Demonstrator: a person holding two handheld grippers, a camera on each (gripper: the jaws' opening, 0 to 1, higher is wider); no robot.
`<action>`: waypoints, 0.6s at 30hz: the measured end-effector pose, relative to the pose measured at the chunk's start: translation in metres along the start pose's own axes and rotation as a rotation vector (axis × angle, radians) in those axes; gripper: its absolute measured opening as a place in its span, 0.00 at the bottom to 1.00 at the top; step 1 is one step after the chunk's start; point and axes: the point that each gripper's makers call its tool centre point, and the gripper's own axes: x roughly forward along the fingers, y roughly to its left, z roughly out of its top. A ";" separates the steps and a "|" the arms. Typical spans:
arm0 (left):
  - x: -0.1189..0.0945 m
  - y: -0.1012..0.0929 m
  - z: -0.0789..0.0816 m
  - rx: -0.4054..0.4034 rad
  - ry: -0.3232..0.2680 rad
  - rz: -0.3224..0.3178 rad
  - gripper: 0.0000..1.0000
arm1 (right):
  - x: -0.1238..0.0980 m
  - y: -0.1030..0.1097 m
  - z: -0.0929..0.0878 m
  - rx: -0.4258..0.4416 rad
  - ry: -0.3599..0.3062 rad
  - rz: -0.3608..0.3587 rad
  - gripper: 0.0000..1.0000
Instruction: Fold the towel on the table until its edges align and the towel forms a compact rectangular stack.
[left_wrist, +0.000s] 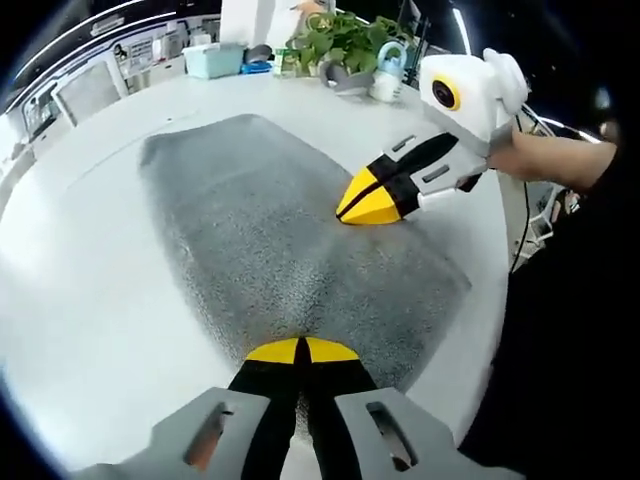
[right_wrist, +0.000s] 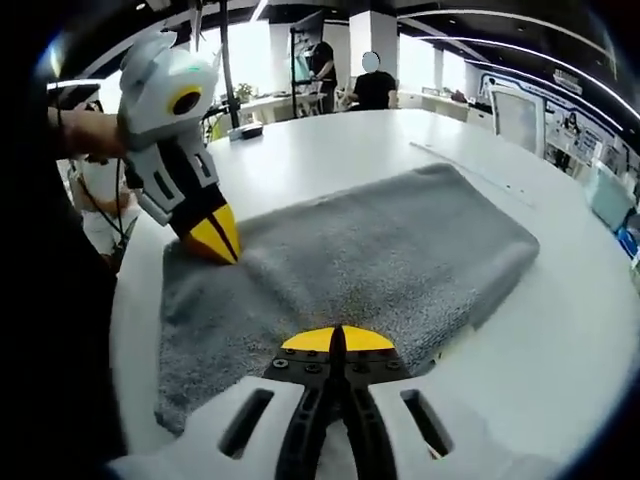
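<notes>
A grey towel (left_wrist: 260, 220) lies spread flat on the white table (left_wrist: 90, 300), seemingly doubled, with thick edges. In the left gripper view my left gripper (left_wrist: 302, 350) rises from the bottom, its yellow tips shut on the towel's near edge, where creases fan out. My right gripper (left_wrist: 365, 208) comes in from the right, tips together on the towel's right side. In the right gripper view my right gripper (right_wrist: 337, 340) is shut at the near edge of the towel (right_wrist: 400, 250). My left gripper (right_wrist: 218, 240) pinches the left end there.
Potted plants (left_wrist: 340, 40), a teal box (left_wrist: 214, 60) and a pale watering can (left_wrist: 388, 70) stand along the table's far edge. A dark sleeve (left_wrist: 560, 160) reaches in at the right. Two people (right_wrist: 372, 85) stand far behind the table (right_wrist: 560, 330).
</notes>
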 end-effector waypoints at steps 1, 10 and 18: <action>0.000 0.000 0.000 -0.005 -0.002 -0.001 0.01 | 0.000 0.000 0.000 0.018 -0.003 -0.003 0.00; -0.018 -0.009 0.002 -0.146 -0.116 -0.071 0.02 | -0.023 0.020 0.007 0.114 -0.057 0.018 0.03; -0.060 0.019 -0.013 -0.202 -0.269 -0.038 0.10 | -0.061 0.022 -0.011 0.302 -0.152 -0.004 0.12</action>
